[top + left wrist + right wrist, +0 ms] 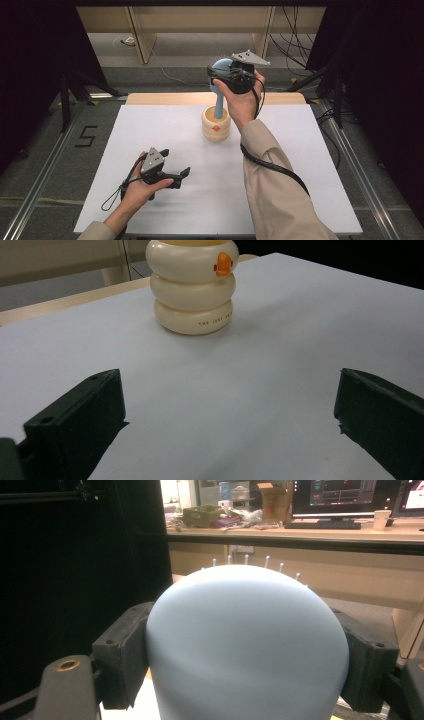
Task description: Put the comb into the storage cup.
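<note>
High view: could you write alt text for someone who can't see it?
A person's right gripper clamps its fingers on the head of a blue hairbrush, whose handle stands in a cream ringed holder on a white table. The left gripper rests open near the table's front left, holding nothing.

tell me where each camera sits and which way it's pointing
High view: above the person's side, looking forward and down on the table; shows both forearms, the left gripper and right gripper.
Left gripper view: low over the table, facing the cream holder; its open jaws show.
Right gripper view: raised, facing a desk; its jaws clamp the blue brush.
Shared: high and left gripper views both show the holder.
</note>
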Motion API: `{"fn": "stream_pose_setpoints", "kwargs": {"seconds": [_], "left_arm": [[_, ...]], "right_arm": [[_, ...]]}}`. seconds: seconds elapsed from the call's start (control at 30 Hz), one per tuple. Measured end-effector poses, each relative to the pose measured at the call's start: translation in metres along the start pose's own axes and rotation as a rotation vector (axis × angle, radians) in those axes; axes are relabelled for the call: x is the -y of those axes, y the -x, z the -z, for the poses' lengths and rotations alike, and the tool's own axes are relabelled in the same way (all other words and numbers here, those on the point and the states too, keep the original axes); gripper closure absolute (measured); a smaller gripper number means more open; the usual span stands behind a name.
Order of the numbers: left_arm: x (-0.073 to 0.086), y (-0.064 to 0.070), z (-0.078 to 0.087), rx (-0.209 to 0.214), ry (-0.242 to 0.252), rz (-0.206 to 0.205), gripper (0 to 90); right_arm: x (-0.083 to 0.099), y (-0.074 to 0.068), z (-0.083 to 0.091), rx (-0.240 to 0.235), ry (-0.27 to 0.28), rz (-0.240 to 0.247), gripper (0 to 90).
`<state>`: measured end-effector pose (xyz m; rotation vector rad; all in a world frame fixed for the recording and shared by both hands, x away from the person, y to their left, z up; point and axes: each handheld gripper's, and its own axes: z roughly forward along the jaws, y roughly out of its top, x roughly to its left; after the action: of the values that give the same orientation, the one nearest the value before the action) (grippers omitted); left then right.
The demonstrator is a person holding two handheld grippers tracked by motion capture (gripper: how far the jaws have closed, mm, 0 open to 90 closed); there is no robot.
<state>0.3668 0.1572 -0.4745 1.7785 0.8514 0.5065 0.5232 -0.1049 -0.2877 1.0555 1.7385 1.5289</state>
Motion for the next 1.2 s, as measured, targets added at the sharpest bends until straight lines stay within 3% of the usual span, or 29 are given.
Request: {"fn": "stream_pose_setpoints", "kwargs": {"seconds": [1.2], "left_arm": [[0.0004,0.001,-0.0009,0.007,-0.001,0.002,0.0]], "right_arm": [[0.009,0.0011,-0.0068,0.007,-0.013,0.003,22.1]]}}
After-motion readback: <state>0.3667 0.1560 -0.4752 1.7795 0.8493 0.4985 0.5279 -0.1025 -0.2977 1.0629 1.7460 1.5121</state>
